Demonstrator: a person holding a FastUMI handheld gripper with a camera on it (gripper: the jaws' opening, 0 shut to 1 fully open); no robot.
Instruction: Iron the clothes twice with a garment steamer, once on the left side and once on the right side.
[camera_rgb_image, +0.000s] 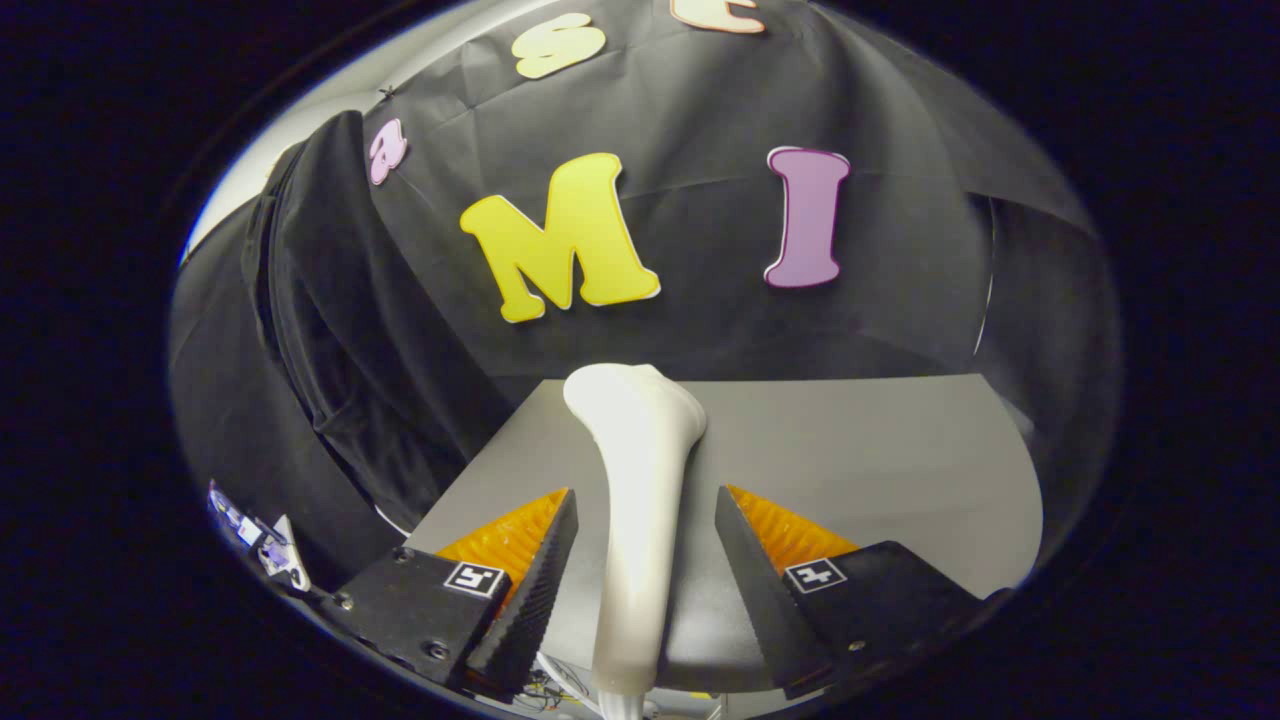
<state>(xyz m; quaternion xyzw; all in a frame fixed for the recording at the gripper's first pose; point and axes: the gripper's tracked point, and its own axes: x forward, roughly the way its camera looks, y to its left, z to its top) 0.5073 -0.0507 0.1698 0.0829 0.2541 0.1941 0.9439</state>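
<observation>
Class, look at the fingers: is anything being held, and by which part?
Nothing is held yet. The garment steamer's white handle stands between the open fingers of the gripper, with gaps on both sides.

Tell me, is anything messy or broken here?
Nothing stands out. The white steamer lies between the open gripper fingers on the grey table, untouched by them. The black garment hangs beside the table, whole.

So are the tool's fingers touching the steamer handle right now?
Apart. The gripper view shows the tool open, with table surface visible between each finger and the white steamer handle standing between them.
</observation>
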